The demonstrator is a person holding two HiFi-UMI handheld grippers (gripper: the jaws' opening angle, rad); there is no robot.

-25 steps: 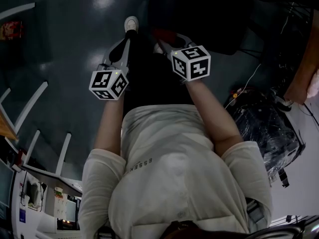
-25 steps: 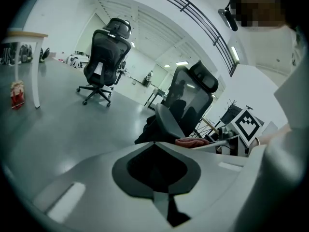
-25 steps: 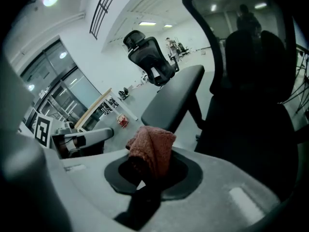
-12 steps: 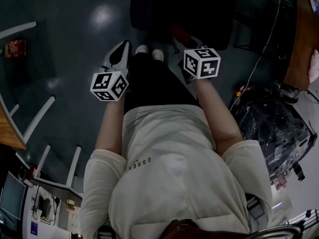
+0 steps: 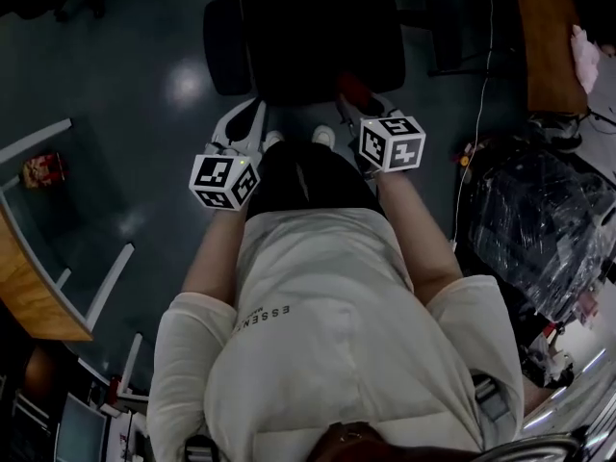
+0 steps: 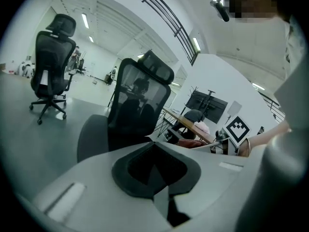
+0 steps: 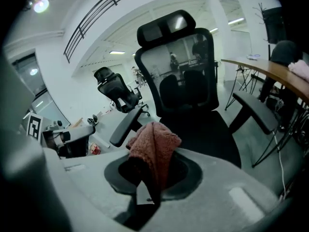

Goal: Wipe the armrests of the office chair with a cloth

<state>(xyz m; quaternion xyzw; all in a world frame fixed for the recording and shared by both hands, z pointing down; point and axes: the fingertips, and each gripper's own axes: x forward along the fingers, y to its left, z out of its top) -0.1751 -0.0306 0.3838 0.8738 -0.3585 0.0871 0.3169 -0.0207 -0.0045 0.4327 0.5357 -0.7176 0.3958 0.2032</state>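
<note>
A black office chair [image 5: 318, 27] stands right in front of me, its left armrest [image 5: 226, 44] beside the seat. In the right gripper view, the chair's mesh back [image 7: 186, 76] faces me, with one armrest [image 7: 126, 125] at the left and the other [image 7: 256, 111] at the right. My right gripper [image 5: 351, 89] is shut on a reddish-pink cloth [image 7: 152, 151], which bunches up above the jaws. It hangs short of the seat's front edge. My left gripper [image 5: 245, 128] is shut and holds nothing, level with the right one.
A wooden desk [image 5: 544, 46] with cables and a plastic-wrapped bundle [image 5: 534, 219] lies to the right. White rails [image 5: 58, 133] and a wooden surface [image 5: 34, 296] are at the left. A second office chair [image 6: 53, 57] stands further off on the grey floor.
The chair has come fuller into the head view and sits closer to me. Both grippers have moved nearer its seat. The cloth stays in the right gripper.
</note>
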